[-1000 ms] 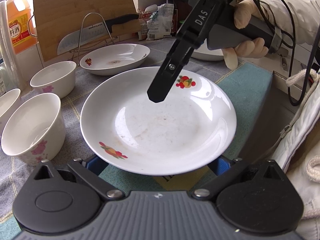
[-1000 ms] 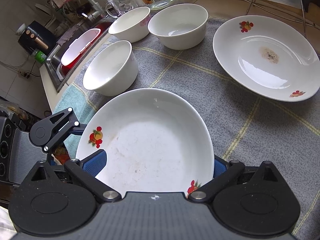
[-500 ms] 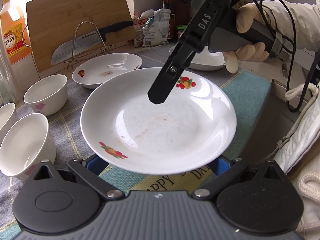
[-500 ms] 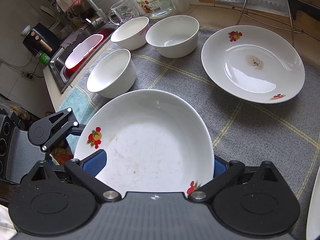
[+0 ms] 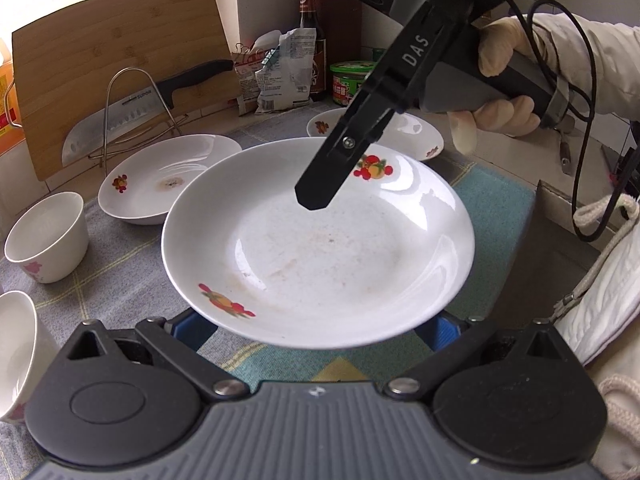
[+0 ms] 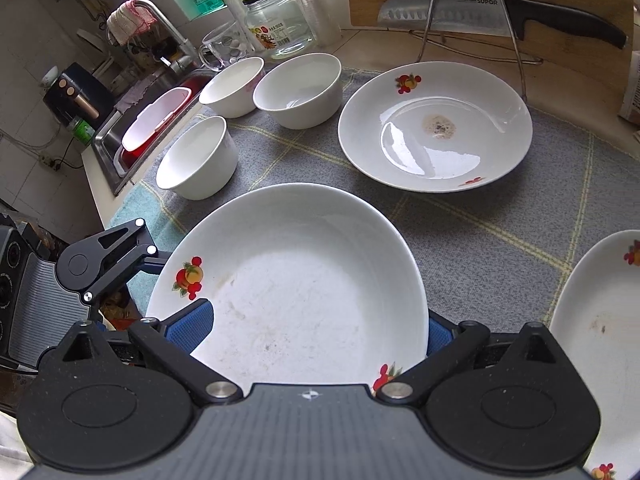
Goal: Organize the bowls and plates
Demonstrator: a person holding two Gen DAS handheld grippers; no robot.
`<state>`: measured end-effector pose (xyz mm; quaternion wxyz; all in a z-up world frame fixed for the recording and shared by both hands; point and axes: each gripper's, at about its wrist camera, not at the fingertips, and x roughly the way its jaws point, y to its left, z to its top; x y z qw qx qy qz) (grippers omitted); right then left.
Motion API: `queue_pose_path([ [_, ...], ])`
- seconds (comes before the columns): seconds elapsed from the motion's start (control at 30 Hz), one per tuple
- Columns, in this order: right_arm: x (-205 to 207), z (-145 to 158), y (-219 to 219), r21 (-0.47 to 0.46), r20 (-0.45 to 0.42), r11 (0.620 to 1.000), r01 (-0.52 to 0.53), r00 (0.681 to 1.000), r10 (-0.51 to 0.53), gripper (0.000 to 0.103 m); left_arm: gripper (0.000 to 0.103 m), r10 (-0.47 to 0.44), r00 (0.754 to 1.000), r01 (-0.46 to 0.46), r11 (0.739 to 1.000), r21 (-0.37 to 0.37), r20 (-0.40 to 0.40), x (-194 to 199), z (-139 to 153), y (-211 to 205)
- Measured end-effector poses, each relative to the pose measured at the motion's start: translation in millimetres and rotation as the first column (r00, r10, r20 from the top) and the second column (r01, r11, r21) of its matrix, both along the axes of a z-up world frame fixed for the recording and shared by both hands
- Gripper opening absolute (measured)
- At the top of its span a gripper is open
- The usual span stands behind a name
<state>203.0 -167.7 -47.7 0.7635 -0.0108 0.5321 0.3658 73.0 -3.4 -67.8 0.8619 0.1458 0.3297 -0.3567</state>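
1. We count three plates: one held plate lifted above the cloth, pinched by both our left gripper and right gripper.
2. Three bowls far left.
3. The knife reads SUPOR, and the right gripper says DAS.

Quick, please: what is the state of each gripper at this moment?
Left gripper: closed on the near rim of the lifted plate.
Right gripper: closed on the opposite rim of the same plate.
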Motion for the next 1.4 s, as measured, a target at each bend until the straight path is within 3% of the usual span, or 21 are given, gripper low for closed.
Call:
queue_pose_path([
  [1.0, 19.1, 5.9, -137.5, 0.02, 0.063, 0.989, 0.148, 0.987, -0.149, 0.103, 0.102, -0.11, 0.994, 0.11, 0.994, 0.014, 0.014, 57.2, 5.8, -115.5],
  [1.4, 31.4, -3.1, -169.9, 0.025, 0.062, 0.979, 0.203, 0.977, -0.204, 0.103, 0.102, -0.14, 0.99, 0.14, 0.99, 0.023, 0.001, 76.2, -0.9, -142.6],
])
